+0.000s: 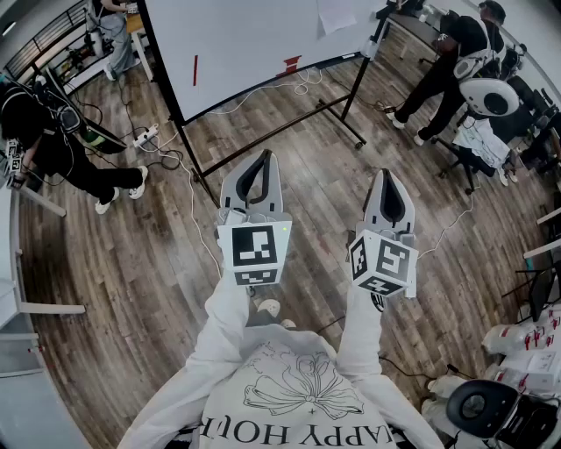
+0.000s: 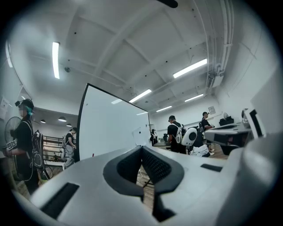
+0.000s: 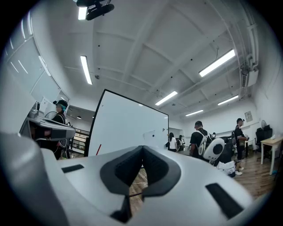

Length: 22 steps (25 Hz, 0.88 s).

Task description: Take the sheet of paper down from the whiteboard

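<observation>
While the white sheet of paper (image 1: 336, 15) still hangs on the big white whiteboard in its black rolling frame (image 1: 254, 44), I can't call any part of this job done. The sheet sits well beyond my jaw tips and a little above them, almost straight ahead of both pairs, with a wide stretch of brown wood-plank floor (image 1: 307, 167) in between.

By my reckoning everything is left: close the gap to the board, open one pair, pinch an edge of the sheet and peel it away.

Now the jaws. My left gripper (image 1: 261, 162) is clenched, its dark ribbed pads (image 2: 152, 165) meeting at the tips with nothing between them. My right gripper (image 1: 387, 175) is the same, pressed together at the point and carrying nothing. Both point level at the board, side by side and touching nothing at all.
</observation>
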Available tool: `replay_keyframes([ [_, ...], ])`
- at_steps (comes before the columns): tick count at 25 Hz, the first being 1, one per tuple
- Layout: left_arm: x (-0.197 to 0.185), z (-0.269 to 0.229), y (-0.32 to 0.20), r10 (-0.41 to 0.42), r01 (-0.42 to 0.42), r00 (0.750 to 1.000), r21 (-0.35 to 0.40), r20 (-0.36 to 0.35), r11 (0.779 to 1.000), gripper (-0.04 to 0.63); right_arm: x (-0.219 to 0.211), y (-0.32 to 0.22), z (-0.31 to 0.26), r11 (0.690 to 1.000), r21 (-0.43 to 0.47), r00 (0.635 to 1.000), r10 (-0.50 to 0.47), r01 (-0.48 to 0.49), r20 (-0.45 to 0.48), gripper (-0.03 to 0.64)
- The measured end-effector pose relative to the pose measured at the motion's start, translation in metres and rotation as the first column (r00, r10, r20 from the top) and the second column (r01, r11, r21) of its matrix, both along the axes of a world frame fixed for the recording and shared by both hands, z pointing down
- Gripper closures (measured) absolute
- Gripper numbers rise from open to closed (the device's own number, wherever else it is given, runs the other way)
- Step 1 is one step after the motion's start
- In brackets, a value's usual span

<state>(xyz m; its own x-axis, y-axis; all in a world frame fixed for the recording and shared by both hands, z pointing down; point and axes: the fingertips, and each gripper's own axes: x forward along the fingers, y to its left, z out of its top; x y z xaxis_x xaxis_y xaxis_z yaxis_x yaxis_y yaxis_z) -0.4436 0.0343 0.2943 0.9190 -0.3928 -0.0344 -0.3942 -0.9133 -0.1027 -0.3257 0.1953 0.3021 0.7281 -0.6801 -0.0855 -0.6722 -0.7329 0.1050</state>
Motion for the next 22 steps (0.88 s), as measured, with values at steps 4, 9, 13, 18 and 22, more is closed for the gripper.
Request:
replay_keyframes([
  [4,0.001,0.003,-0.007,0.006,-0.006,1.0,-0.005,0.003,1.0,0.591,0.001,-0.008,0.004,1.0,-0.005,1.0,0.004,-0.004,0.003,0.615],
  [9,0.004,0.003,-0.015,0.008,-0.008,1.0,-0.006,0.0,1.0,0.591,0.005,-0.015,0.006,1.0,-0.01,1.0,0.01,-0.01,0.007,0.615],
  [13,0.008,0.0,-0.026,0.01,-0.01,1.0,-0.003,-0.003,1.0,0.591,0.009,-0.022,0.004,1.0,-0.005,1.0,0.021,-0.021,0.005,0.615],
  [18,0.015,0.001,-0.043,0.015,-0.015,1.0,-0.004,-0.005,1.0,0.591,0.016,-0.034,0.008,0.999,0.012,0.999,0.033,-0.033,0.012,0.614],
  [22,0.021,0.003,-0.059,0.025,-0.025,1.0,0.002,0.003,1.0,0.591,0.021,-0.046,0.01,0.999,0.017,0.999,0.049,-0.049,0.015,0.614],
])
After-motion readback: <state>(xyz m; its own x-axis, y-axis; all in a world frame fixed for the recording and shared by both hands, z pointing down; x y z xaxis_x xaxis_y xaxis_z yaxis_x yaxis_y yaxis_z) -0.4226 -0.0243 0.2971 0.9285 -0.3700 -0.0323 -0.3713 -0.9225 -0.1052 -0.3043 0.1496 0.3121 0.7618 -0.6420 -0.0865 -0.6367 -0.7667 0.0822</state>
